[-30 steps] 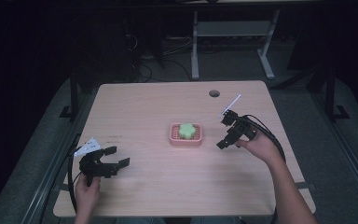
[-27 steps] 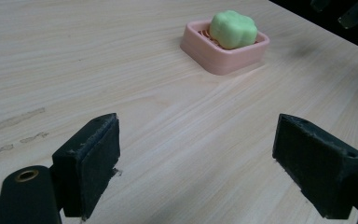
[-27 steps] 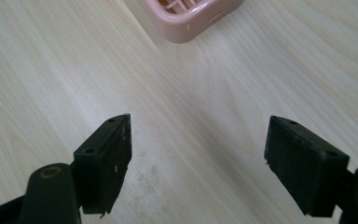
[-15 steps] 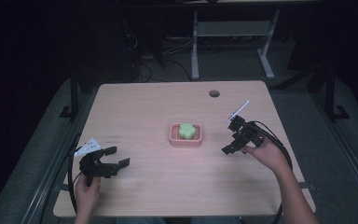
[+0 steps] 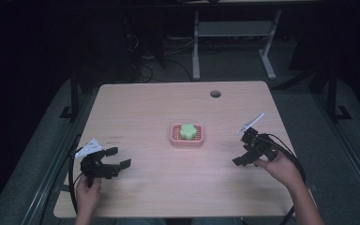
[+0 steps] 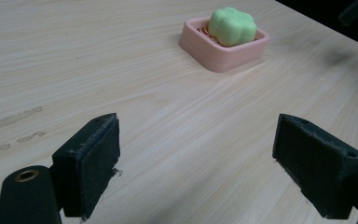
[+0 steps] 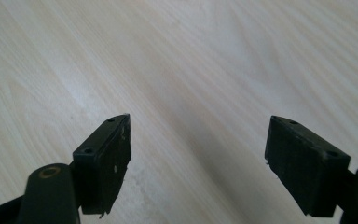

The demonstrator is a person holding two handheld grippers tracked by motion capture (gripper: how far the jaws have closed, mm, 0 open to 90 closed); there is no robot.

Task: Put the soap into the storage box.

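1. Table [image 5: 168,108]: light wood top with rounded corners and 1 round hole [image 5: 215,93] near its far right side. It bears everything listed below.

2. Left gripper [image 5: 118,157]: black, held in the person's left hand [image 5: 87,196] at the near left of the table, well apart from the dish. Jaws released and spread wide, with nothing between them. In the left gripper view [image 6: 196,158] the 2 black pads frame bare wood, and the dish sits farther off toward the upper right.

3. Right gripper [image 5: 242,155]: black, held in the person's right hand [image 5: 281,168] at the right side of the table, near the dish but clear of it. Jaws released and spread wide, grasping nothing. In the right gripper view [image 7: 198,158] bare wood grain lies between the 2 pads. A black cable trails from it back along the forearm.

4. Soap dish [image 5: 174,138]: pink, square, with rounded corners, standing flat near the middle of the table between the 2 grippers and touched by neither.

5. Soap [image 5: 188,131]: green, flower-shaped bar lying inside the dish, its top rising above the rim in the left gripper view [image 6: 231,25].
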